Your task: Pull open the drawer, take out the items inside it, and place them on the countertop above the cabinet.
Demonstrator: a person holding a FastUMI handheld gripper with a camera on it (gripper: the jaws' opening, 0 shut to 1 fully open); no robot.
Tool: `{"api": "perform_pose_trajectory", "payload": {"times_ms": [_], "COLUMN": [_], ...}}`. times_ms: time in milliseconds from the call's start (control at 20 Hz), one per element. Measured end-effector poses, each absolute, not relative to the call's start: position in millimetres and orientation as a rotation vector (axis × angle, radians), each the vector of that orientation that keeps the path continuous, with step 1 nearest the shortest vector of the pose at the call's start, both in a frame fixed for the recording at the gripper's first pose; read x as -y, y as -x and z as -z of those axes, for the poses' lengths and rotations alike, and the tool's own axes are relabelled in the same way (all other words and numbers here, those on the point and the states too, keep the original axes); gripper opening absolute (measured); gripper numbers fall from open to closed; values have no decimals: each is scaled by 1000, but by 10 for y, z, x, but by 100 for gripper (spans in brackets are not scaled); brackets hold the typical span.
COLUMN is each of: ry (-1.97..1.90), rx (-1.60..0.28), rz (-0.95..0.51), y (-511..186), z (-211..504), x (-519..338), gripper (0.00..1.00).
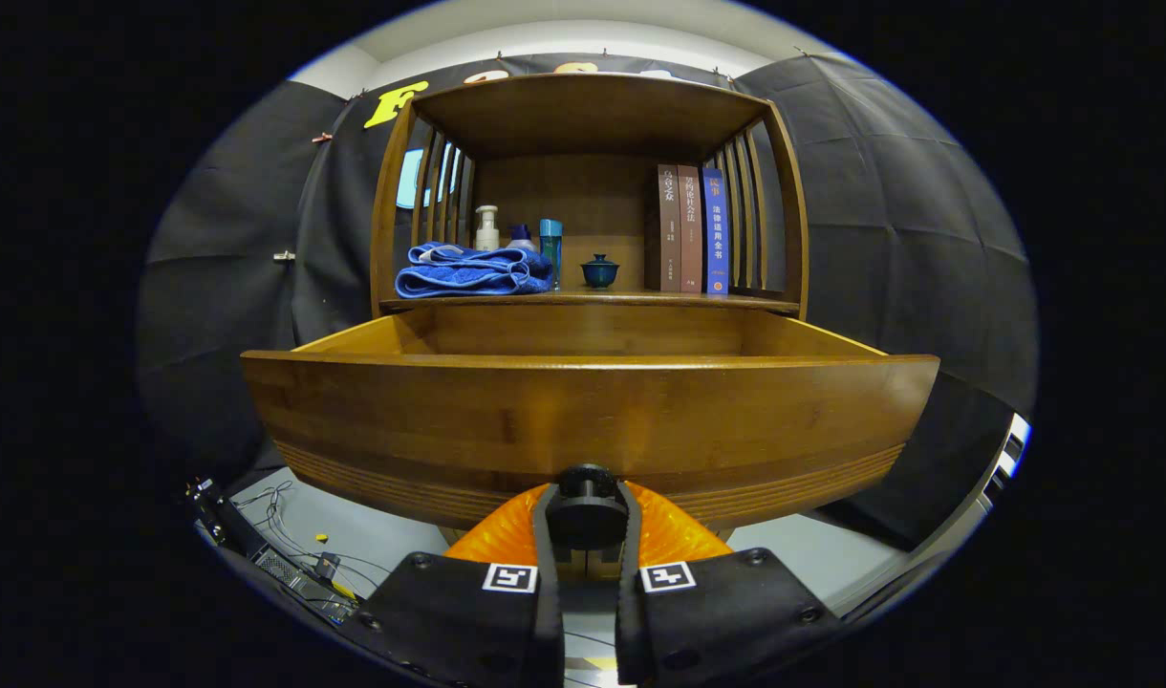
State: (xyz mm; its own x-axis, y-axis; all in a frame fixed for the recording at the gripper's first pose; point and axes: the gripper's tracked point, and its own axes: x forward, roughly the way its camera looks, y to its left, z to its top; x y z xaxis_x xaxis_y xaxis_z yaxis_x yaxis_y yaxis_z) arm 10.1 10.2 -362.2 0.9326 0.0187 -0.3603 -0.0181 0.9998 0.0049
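Drawer (583,411) is out, front panel just ahead of your gripper (586,521); fingers pinch its round knob (586,513) from both sides, hence the pull. Contents hidden behind the panel. Countertop (640,300) already carries folded blue towel (470,271), bottles, books

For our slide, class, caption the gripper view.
Fingers clamp the drawer knob; drawer pulled open below the countertop.

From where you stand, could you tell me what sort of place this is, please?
Probably a staged recording booth, not a real home: black cloth walls surround one wooden cabinet, with loose cables on the floor. The gripper is shut on the knob of the open drawer.
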Motion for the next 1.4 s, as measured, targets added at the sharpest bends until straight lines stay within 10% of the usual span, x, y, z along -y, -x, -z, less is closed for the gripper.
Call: {"api": "perform_pose_trajectory", "payload": {"times_ms": [250,500,900,1400], "ry": [-30,-19,4,-16], "rx": [-339,-301,-418,-1027], "rz": [-28,-35,-24,-66], "y": [-130,-159,-817,-1633], "z": [3488,2988,2263,3351], "x": [-113,-123,78,55], "gripper": [46,99,98,100]}}
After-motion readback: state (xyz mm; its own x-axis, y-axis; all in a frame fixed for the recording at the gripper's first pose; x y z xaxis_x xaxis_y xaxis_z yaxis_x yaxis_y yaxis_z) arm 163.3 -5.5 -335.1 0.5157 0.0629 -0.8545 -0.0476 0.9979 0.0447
